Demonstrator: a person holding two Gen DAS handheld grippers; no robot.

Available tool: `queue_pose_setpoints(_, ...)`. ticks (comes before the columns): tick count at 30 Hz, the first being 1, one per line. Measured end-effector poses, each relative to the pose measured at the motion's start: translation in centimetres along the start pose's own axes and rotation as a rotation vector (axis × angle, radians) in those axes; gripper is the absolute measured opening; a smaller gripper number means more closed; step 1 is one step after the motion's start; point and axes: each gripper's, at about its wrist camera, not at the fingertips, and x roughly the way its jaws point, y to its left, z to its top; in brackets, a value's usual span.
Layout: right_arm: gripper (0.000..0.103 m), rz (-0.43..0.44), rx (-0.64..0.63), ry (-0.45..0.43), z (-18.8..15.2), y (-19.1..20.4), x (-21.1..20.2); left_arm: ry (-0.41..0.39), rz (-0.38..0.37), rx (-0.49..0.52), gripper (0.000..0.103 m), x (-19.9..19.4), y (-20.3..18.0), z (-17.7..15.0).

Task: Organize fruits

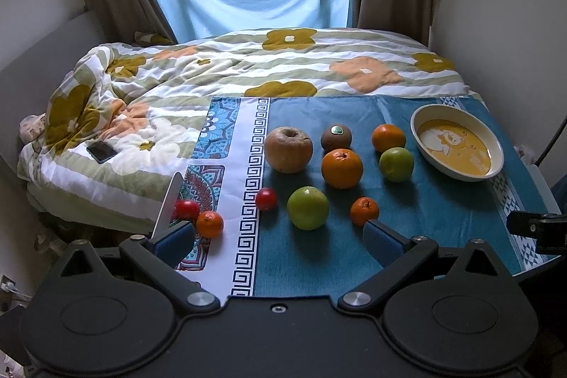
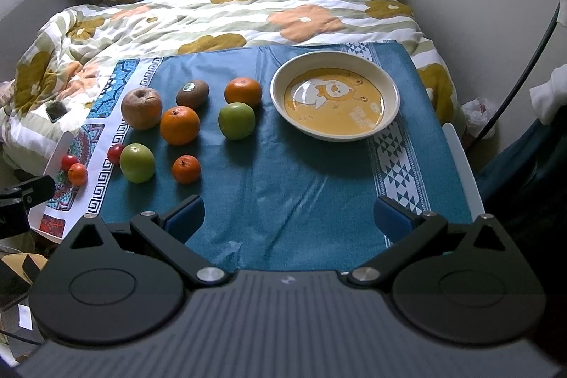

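The left gripper (image 1: 278, 241) hangs low over the near edge of the bench (image 1: 443, 229), its blue pads spread wide with nothing between them. The right gripper (image 2: 288, 216) is likewise wide apart and empty, over bare blue cloth (image 2: 283, 172).

In the right wrist view the yellow-and-cream bowl (image 2: 388, 116) sits at about 1 o'clock from the right gripper, with no fruit in it. The fruit lies loose on the cloth toward 11 o'clock: a brownish apple (image 2: 141, 108), a kiwi with a sticker (image 2: 192, 93), two large oranges (image 2: 179, 125) (image 2: 243, 91), two green apples (image 2: 236, 120) (image 2: 137, 163) and a small mandarin (image 2: 186, 169). The farther green apple touches, or all but touches, the orange behind it; the view does not settle it.

On the patterned strip at the bench's left edge lie two small red fruits (image 1: 187, 209) (image 1: 266, 198), perhaps tomatoes, and another small mandarin (image 1: 209, 224) just beside the left gripper's left pad. A dark phone (image 1: 101, 151) rests on the flowered quilt (image 1: 319, 66) of the bed beyond.
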Motion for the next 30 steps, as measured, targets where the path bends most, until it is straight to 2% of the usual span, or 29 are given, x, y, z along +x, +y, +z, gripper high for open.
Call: queue_pose_setpoints(30,0.103,0.007,0.003,-0.005,-0.01,0.52,-0.02,-0.003,-0.009,0.015,0.102,-0.1,0.15,0.41)
